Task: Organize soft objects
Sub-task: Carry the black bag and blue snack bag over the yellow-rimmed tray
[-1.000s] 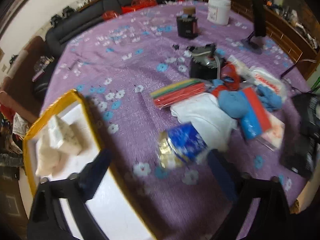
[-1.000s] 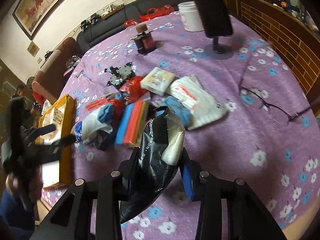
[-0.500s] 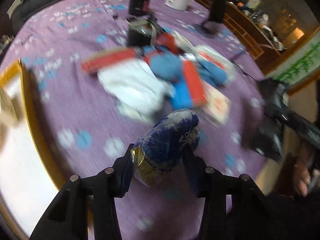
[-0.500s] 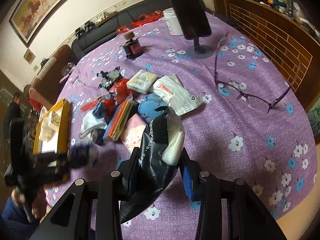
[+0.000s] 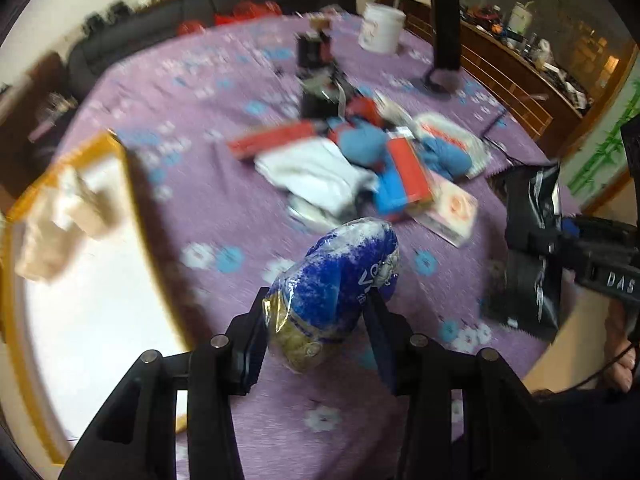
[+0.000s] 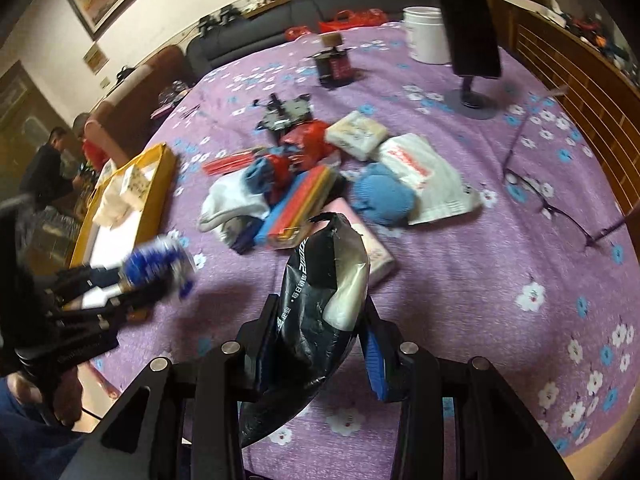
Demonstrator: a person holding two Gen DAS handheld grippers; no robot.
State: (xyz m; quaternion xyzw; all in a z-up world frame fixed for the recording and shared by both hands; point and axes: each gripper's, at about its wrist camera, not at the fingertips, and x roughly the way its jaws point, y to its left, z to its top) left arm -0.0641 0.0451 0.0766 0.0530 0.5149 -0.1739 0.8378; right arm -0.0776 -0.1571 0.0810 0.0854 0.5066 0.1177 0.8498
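- Left tool [image 5: 316,330] clamped on blue packet [image 5: 340,284], lifted above counter [image 5: 224,80], near yellow-rimmed tray [image 5: 132,184].
- Right tool [image 6: 316,344] pinching black bag [image 6: 320,304], also aloft.
- Both probably light, squashy, slippery film; best gripped mid-body, gently.

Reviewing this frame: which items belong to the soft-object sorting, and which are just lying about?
Job:
- blue packet in left tongs
- black bag in right tongs
- yellow tray
- white sock
- blue cloth

Lying about:
- eyeglasses
- white tub
- phone stand
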